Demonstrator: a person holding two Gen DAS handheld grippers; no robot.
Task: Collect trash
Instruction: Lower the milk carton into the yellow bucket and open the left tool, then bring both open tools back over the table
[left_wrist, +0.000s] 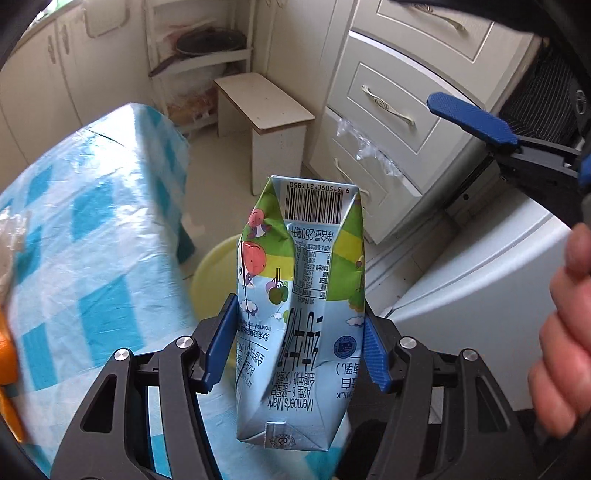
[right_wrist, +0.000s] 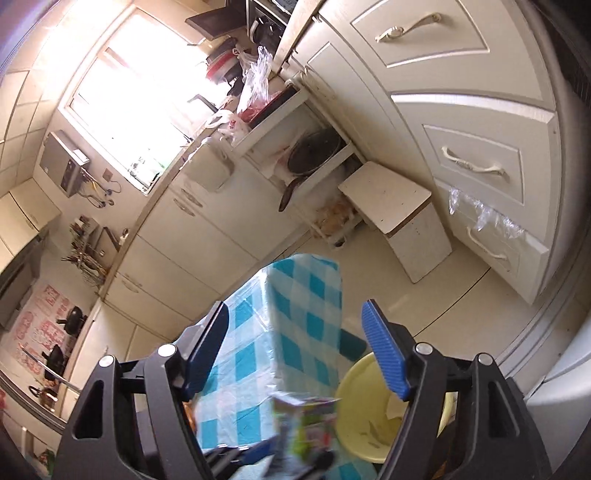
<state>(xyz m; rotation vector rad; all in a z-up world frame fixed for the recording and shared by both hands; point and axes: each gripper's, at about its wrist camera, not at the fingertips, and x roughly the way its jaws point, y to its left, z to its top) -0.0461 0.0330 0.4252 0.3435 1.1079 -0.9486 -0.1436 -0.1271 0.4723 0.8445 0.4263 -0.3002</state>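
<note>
Your left hand-held gripper (left_wrist: 295, 347) clamps the carton (left_wrist: 301, 314) by its sides, past the tabletop (left_wrist: 92, 221) edge and above the yellow bin (left_wrist: 212, 273). Center it over the bin before letting go. Your right hand-held gripper (right_wrist: 295, 354) stands wide and empty; keep it clear.

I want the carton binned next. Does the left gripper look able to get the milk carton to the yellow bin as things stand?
Probably yes. The left gripper is clamped on the milk carton, and the yellow bin sits open on the floor just past the checked table, with nothing visible between. The right gripper is open and empty.
</note>
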